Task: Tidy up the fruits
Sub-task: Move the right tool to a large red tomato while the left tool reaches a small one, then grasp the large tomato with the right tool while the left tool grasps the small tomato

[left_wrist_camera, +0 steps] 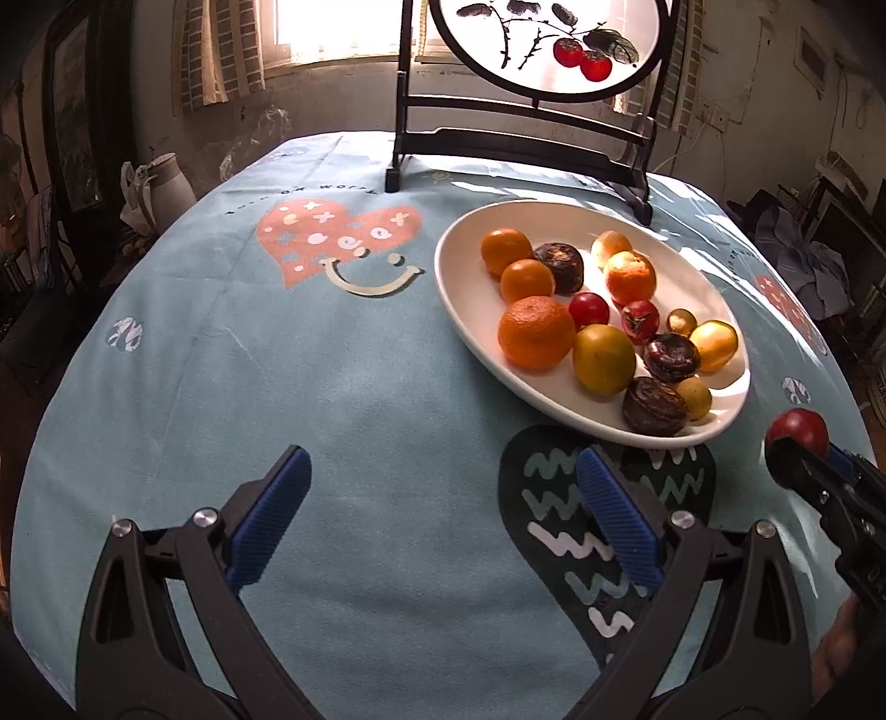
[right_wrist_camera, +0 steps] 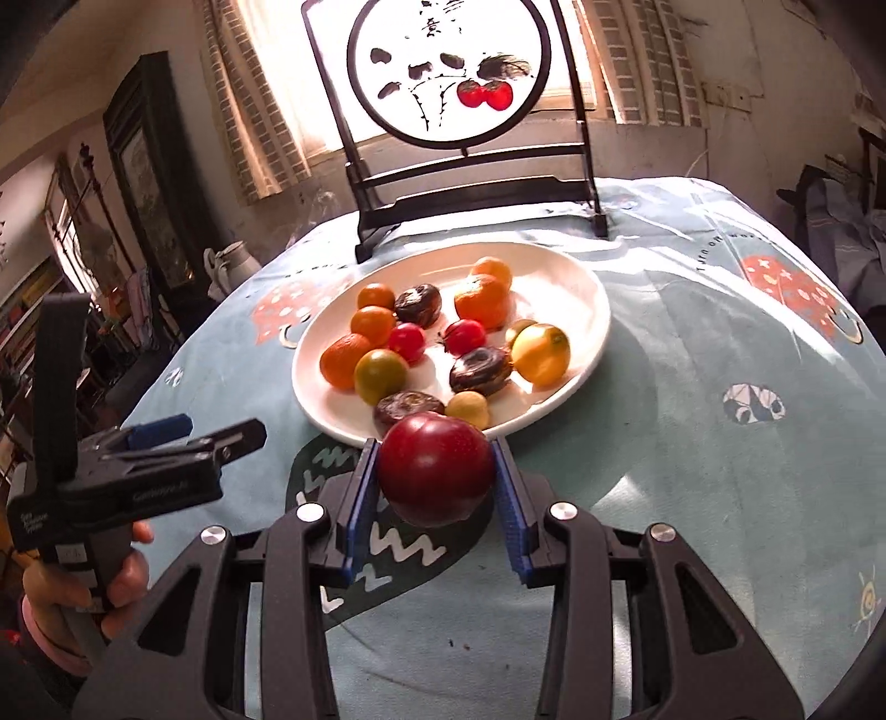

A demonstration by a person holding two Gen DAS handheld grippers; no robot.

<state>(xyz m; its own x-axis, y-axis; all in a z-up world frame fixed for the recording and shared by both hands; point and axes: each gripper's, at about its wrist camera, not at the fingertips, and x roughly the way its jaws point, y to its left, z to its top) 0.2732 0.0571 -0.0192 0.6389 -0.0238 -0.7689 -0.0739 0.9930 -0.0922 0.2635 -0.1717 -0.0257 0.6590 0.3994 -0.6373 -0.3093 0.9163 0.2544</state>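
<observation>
A white oval plate (left_wrist_camera: 459, 266) (right_wrist_camera: 576, 277) holds several fruits: oranges (left_wrist_camera: 536, 331) (right_wrist_camera: 344, 360), small red tomatoes (left_wrist_camera: 588, 309) (right_wrist_camera: 465, 335), yellow-green fruits (left_wrist_camera: 603, 358) (right_wrist_camera: 540, 353) and dark brown ones (left_wrist_camera: 653, 405) (right_wrist_camera: 479, 370). My right gripper (right_wrist_camera: 436, 476) is shut on a dark red plum (right_wrist_camera: 436, 471), lifted above the cloth just in front of the plate's near rim. In the left wrist view that plum (left_wrist_camera: 800, 432) shows at the far right in the right gripper (left_wrist_camera: 803, 454). My left gripper (left_wrist_camera: 443, 509) stands open over bare cloth, left of the plate, nothing between its fingers.
A light blue printed tablecloth (left_wrist_camera: 221, 387) (right_wrist_camera: 720, 471) covers the round table. A black stand with a round painted screen (left_wrist_camera: 531, 50) (right_wrist_camera: 448, 72) rises behind the plate. A hand holds the left gripper (right_wrist_camera: 138, 459). A white jug (left_wrist_camera: 166, 183) stands beyond the table's left edge.
</observation>
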